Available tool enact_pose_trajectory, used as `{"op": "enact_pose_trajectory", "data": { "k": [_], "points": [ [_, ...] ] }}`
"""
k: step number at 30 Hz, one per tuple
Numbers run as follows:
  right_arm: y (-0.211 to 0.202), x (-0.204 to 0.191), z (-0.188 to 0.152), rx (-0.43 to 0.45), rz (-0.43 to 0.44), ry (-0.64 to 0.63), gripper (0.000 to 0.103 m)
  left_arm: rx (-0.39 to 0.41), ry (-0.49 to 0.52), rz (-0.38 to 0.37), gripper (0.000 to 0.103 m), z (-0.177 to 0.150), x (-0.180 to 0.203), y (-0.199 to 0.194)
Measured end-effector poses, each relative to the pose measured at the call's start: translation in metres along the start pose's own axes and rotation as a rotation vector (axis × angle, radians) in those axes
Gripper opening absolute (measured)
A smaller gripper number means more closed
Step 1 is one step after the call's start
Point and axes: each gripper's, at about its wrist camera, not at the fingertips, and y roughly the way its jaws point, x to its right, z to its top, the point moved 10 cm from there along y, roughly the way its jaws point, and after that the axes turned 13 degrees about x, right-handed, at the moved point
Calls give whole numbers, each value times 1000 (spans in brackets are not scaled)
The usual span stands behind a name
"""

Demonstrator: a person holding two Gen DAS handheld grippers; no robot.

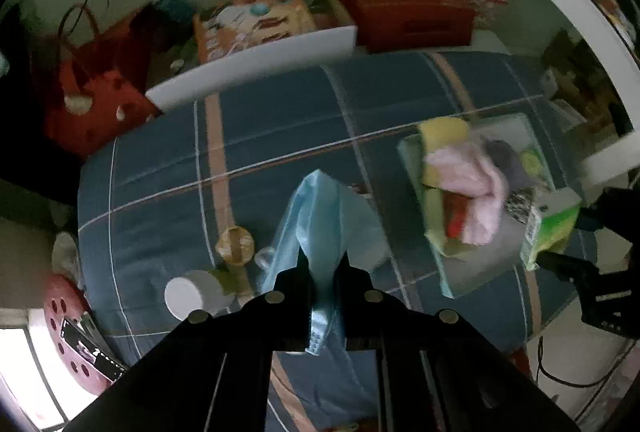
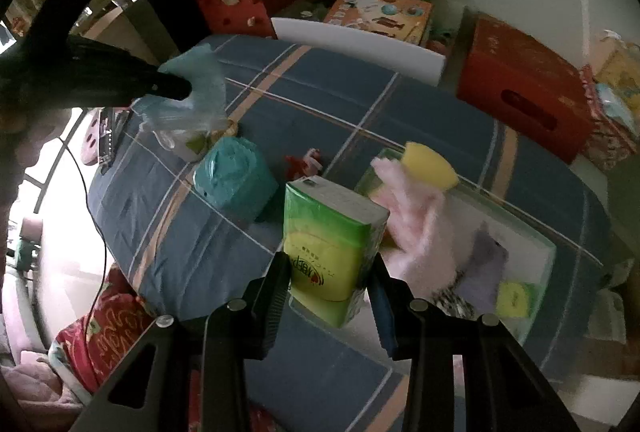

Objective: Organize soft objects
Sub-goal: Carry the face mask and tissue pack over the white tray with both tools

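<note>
Right claw [image 2: 330,284] clamped on green-and-yellow rectangular tissue pack [image 2: 330,236], held above blue plaid bedcover [image 2: 360,103]. Left claw [image 1: 323,264] pinched shut on thin pale-blue plastic bag [image 1: 320,216], bag hanging over bed. Just beside pack: clear shallow tray [image 2: 532,232] holding pink fluffy cloth [image 2: 420,232], yellow sponge [image 2: 430,163]. Teal soft roll [image 2: 234,179] left of pack, on bedcover.
</note>
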Motion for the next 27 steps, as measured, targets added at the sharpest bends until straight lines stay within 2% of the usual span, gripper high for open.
{"op": "enact_pose_trajectory", "data": {
  "k": [8,15,22,27],
  "points": [
    [-33,13,-25,7,-49,13,42,40,65,-65,9,-4,61,-28],
    [-43,34,-54,-19,-96,54,42,64,99,-128,9,-4,111,-32],
    [-26,66,-87,-83,-133,130,42,41,99,-208,9,-7,158,-11],
    [-3,89,-111,-132,-159,188,42,9,69,-262,9,-13,186,20]
  ]
}}
